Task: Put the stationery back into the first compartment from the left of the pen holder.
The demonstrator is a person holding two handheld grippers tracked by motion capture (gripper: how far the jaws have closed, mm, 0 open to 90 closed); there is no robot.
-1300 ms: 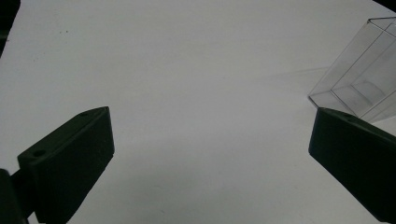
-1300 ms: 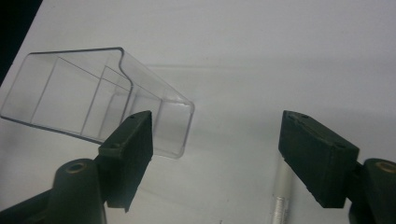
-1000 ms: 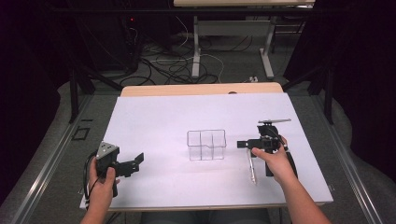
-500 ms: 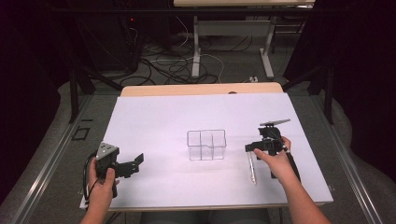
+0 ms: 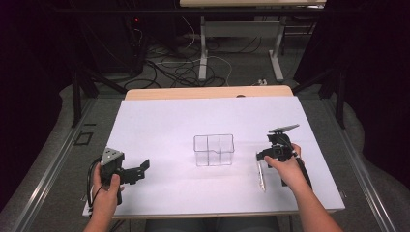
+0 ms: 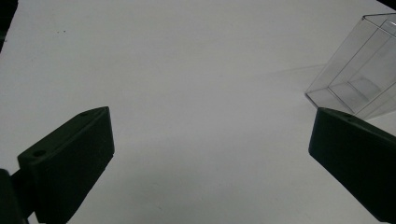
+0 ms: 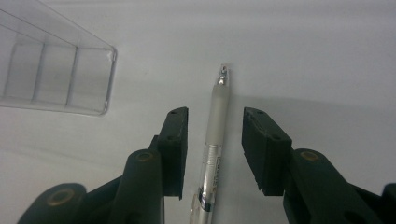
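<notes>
Pen (image 7: 215, 135) print unreadable between right gripper's (image 7: 215, 123) parted jaws; left gripper (image 6: 210, 154) released.

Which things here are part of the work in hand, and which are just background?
In play:
- pen, lying flat between the open fingers of the right gripper
- clear divided box, beside it on the white table

Not in play:
- left gripper, open, over bare table
- floor cables

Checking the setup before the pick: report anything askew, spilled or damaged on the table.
Nothing stands out. The clear divided box stands upright mid-table, unbroken and empty as far as shows. The pen lies flat on the white table between the open jaws of the right tool, untouched. The left tool is open, apart from both.
</notes>
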